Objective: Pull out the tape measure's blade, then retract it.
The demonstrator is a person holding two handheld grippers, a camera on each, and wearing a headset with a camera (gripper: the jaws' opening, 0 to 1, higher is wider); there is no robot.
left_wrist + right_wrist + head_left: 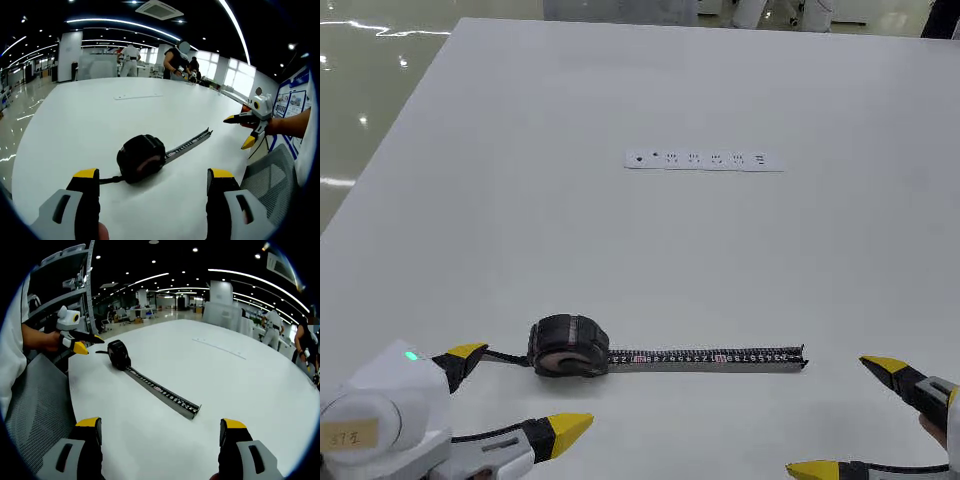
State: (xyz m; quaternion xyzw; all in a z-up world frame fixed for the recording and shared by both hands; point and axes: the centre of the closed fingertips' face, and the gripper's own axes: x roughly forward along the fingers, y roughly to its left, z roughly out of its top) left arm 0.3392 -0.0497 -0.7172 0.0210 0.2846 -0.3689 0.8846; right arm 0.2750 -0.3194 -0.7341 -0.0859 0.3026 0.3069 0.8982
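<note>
Jaws of left gripper and right gripper wide apart, empty, tape measure on bench between them, blade extended

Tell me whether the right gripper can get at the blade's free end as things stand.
Probably yes. The right gripper is open, and the blade's free end lies flat on the bare table just ahead of its jaws, with nothing between them.
</note>
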